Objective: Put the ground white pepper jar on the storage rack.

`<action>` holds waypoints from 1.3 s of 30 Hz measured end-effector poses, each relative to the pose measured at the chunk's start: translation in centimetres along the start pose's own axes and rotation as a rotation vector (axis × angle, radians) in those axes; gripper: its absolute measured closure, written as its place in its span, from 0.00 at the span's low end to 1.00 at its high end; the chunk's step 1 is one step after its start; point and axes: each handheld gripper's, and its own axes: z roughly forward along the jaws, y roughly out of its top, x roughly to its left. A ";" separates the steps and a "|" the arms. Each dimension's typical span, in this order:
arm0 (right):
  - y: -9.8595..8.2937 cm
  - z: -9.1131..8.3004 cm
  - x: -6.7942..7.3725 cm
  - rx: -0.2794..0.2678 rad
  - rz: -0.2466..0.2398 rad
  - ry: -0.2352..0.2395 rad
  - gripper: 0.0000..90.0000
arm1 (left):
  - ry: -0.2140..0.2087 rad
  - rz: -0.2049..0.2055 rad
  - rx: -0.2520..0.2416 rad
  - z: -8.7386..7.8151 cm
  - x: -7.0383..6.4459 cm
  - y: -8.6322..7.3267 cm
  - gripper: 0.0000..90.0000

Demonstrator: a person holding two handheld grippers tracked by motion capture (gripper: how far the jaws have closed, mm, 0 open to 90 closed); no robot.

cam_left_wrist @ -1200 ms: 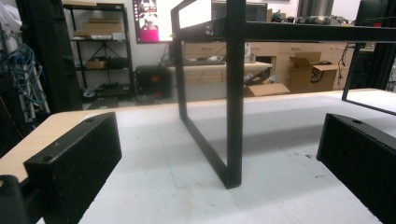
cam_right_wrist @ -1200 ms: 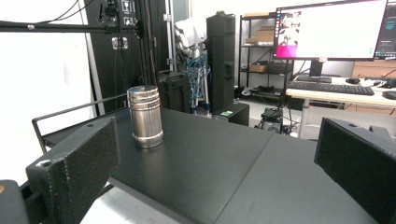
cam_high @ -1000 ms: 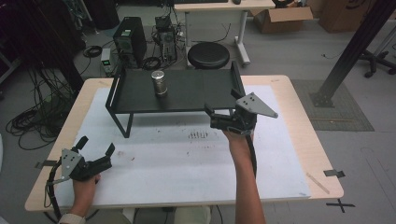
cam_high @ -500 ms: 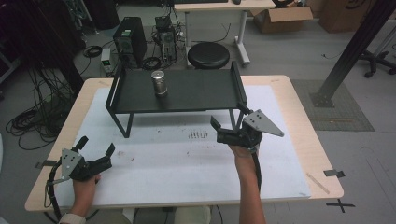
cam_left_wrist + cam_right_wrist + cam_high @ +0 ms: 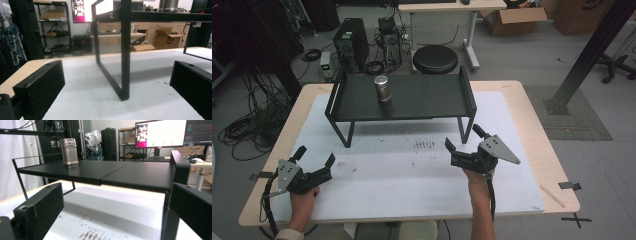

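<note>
A black metal shelf (image 5: 412, 97) stands on thin legs at the back of the table. On its left half stands an upright ribbed metal cylinder (image 5: 382, 89). My left gripper (image 5: 316, 155) rests low near the front left corner, open and empty, pointing toward the shelf's left leg (image 5: 125, 50). In front of the shelf's right leg, my right gripper (image 5: 462, 137) is open with nothing between its jaws. In the right gripper view the shelf top (image 5: 112, 173) lies a little above jaw level, with the cylinder (image 5: 69, 149) far off at its left end.
A white mat (image 5: 412, 175) covers most of the wooden table and has dark smudges (image 5: 424, 145) in front of the shelf. Behind the table are a round black stool (image 5: 435, 59), a computer tower (image 5: 351, 42) and cables on the floor.
My right gripper has drawn back from the shelf's right end toward the near edge of the table, still open. The left gripper has stayed put.
</note>
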 end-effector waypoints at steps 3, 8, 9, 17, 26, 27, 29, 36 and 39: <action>-1.1 -0.3 -0.2 -0.004 0.016 -0.014 0.00 | 0.001 -0.001 -0.001 0.0 0.0 0.0 0.00; -3.0 -0.8 -0.5 0.004 0.040 -0.034 0.00 | 0.001 -0.001 -0.001 0.0 0.0 0.0 0.00; -3.3 -0.8 -0.5 0.013 0.042 -0.037 0.00 | 0.000 0.000 -0.001 0.0 0.0 0.0 0.00; -5.3 -1.0 -0.7 0.036 0.047 -0.059 0.00 | 0.001 0.000 0.000 0.0 0.0 0.0 0.00; -6.6 -1.2 -0.5 0.045 0.026 -0.082 0.00 | 0.000 0.000 0.000 0.0 0.0 0.0 0.00; -6.7 -1.2 -0.5 0.047 0.024 -0.082 0.00 | 0.000 0.000 0.000 0.0 0.0 0.0 0.00; -6.9 -1.3 -0.4 0.043 0.008 -0.087 0.00 | 0.001 0.000 -0.001 0.0 0.0 0.0 0.00; -7.0 -1.4 0.2 0.034 -0.045 -0.094 0.00 | 0.001 0.001 0.000 0.0 0.0 0.0 0.00; -7.1 -1.6 0.3 0.013 -0.058 -0.100 0.00 | 0.001 0.001 -0.001 0.0 0.0 0.0 0.00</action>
